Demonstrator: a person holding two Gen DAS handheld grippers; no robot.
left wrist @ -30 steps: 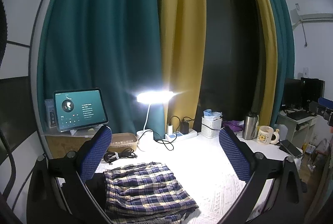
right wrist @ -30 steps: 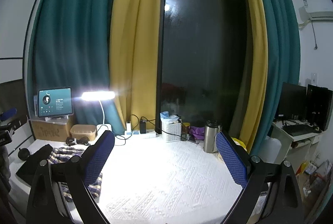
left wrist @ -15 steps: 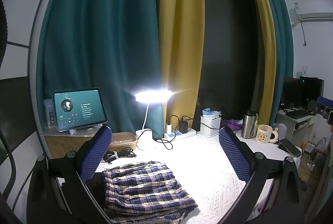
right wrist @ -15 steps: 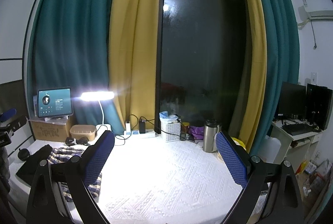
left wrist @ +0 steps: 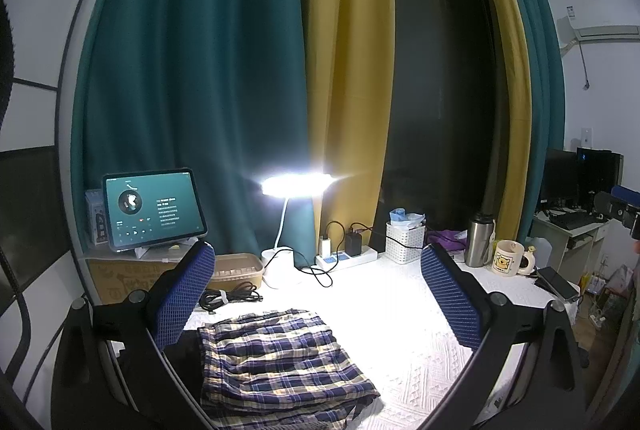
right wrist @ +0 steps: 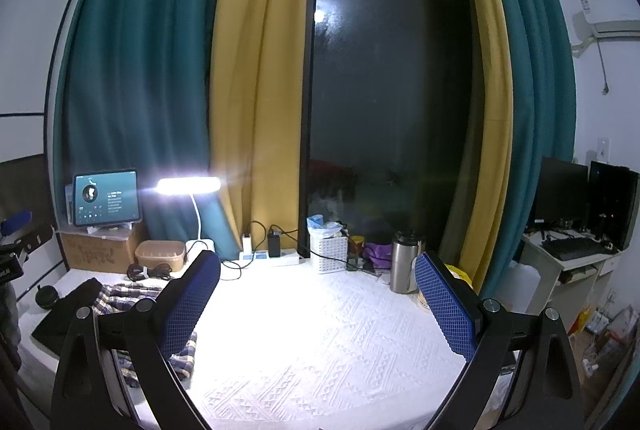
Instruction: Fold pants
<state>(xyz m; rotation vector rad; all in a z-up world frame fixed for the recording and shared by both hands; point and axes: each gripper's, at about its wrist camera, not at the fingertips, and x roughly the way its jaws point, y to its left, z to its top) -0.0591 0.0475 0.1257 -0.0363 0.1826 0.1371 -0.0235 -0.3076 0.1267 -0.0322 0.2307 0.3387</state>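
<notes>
Folded plaid pants [left wrist: 280, 362] lying flat toward the table's [left wrist: 400, 310] near-left corner, under and between the left gripper's [left wrist: 320, 294] blue pads [left wrist: 182, 300], untouched. Left gripper spread wide, holding nothing, raised above the cloth. Right gripper [right wrist: 318, 304] likewise wide apart and empty, hovering over bare white tablecloth [right wrist: 320, 330] at the middle; pants [right wrist: 120, 296] seen off to its left, partly hidden behind the left finger.

Broad open stretch of cloth across the centre and near-right of the table. Back edge crowded: tablet [left wrist: 154, 208] on a cardboard box [left wrist: 120, 274] at the back-left corner, brown tray [left wrist: 236, 270], coiled cable [left wrist: 230, 298], lit lamp [left wrist: 296, 186], power strip [left wrist: 346, 258], white basket [left wrist: 404, 242], steel flask [left wrist: 478, 240], mug [left wrist: 508, 258]. Phone [left wrist: 558, 282] at the right edge. Dark item [right wrist: 48, 322] beside the pants by the left edge.

Against half a second back: barely any change; the left view slightly shifted, pants lying the same, both grippers as wide as before.
</notes>
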